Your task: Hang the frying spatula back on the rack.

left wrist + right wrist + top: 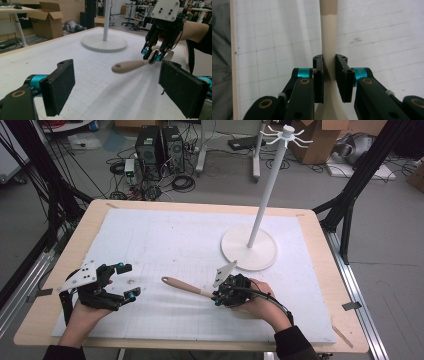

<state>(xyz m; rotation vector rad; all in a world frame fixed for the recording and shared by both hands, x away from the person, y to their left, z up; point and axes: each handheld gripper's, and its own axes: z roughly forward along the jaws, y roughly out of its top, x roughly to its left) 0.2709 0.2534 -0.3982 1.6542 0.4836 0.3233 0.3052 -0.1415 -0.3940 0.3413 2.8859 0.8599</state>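
Observation:
A kitchen utensil (182, 286) with a light wooden handle and a cream neck lies crosswise near the table's front middle. My right gripper (217, 298) is shut on its cream neck (329, 37), the pads pressing both sides. The handle (127, 66) sticks out to the left and seems to hang just off the white mat (165, 240). The person's hand hides most of the utensil's head. My left gripper (127, 280) rests at the front left, open, with nothing between its wide-set pads (61, 85). From there the right gripper (151, 57) shows ahead.
A white hanger stand with a round base (240, 251) and a tall pole topped by hooks rises at the back right of the mat, just beyond the right hand. The mat is bordered by the wooden table edge (35, 320). Computers, cables and boxes sit on the floor behind.

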